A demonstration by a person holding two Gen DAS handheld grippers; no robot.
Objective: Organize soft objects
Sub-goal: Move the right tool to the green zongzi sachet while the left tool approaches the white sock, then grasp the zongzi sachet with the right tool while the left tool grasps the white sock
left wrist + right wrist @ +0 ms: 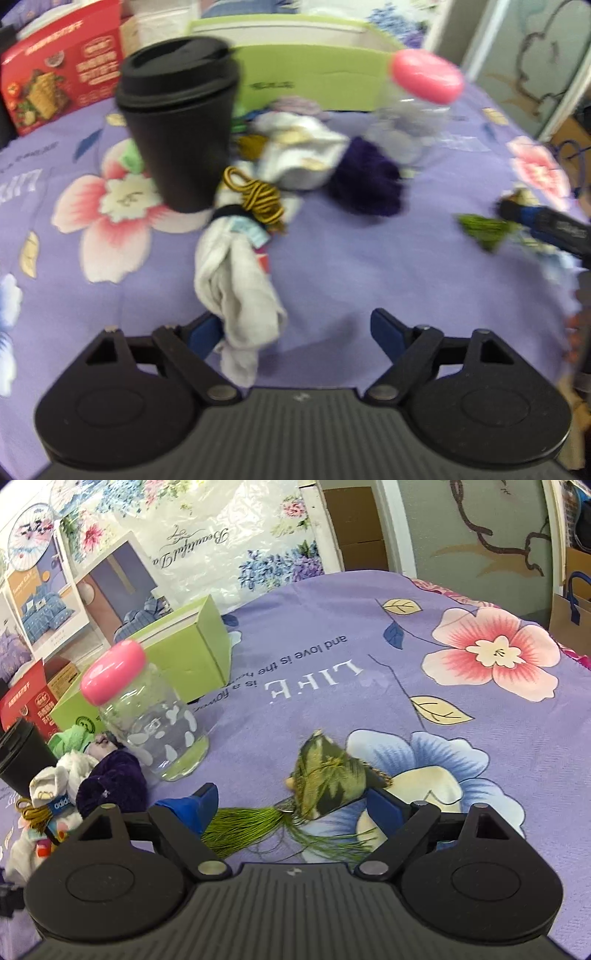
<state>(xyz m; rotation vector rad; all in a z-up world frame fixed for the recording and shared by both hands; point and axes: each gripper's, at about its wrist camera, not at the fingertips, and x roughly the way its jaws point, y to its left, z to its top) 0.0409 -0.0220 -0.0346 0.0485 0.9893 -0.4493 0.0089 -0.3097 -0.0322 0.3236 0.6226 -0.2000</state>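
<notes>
Soft things are lying heaped on the purple floral sheet (332, 620).
Both grippers, left (297, 332) and right (291, 805), are gaping apart; the black cup (177, 122) is possibly hiding more of the blurred pile (295, 155).

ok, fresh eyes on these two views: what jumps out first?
The black lidded cup looms at upper left of the left wrist view, standing on the purple flowered bedspread beside a heap of soft things: white socks, a yellow-black cord, a dark purple fuzzy piece. In the right wrist view, the pink-lidded clear jar stands before a green box, and a green tasselled sachet lies between the open right gripper's fingers.
</notes>
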